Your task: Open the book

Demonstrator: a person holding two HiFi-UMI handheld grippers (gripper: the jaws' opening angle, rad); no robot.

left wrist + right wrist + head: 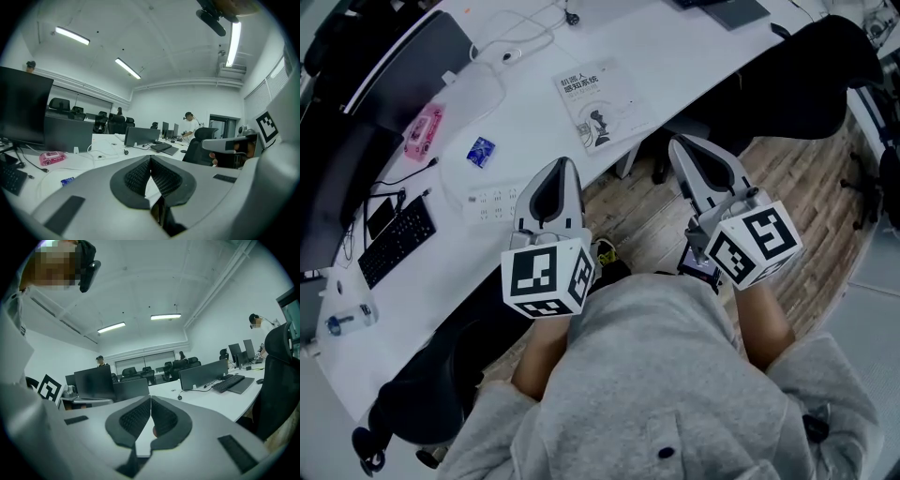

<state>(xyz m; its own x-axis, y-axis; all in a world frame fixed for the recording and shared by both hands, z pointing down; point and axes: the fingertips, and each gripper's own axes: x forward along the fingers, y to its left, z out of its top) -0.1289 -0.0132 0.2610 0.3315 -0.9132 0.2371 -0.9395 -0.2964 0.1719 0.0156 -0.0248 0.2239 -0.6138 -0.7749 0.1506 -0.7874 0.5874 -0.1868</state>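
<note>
The book (593,105) lies closed on the white desk (694,56), its white cover with dark print facing up. My left gripper (563,164) hovers at the desk's near edge, short of the book and to its lower left. Its jaws are shut with nothing between them, and the left gripper view shows the pads meeting (150,159). My right gripper (680,142) hangs over the wooden floor just off the desk edge, to the book's right. It is shut and empty as well, tips together in the right gripper view (151,399).
On the desk's left part lie a pink pack (423,130), a blue packet (480,151), a white power strip (492,203), a black keyboard (397,241) and a white cable (520,42). A black office chair (811,66) stands at the right.
</note>
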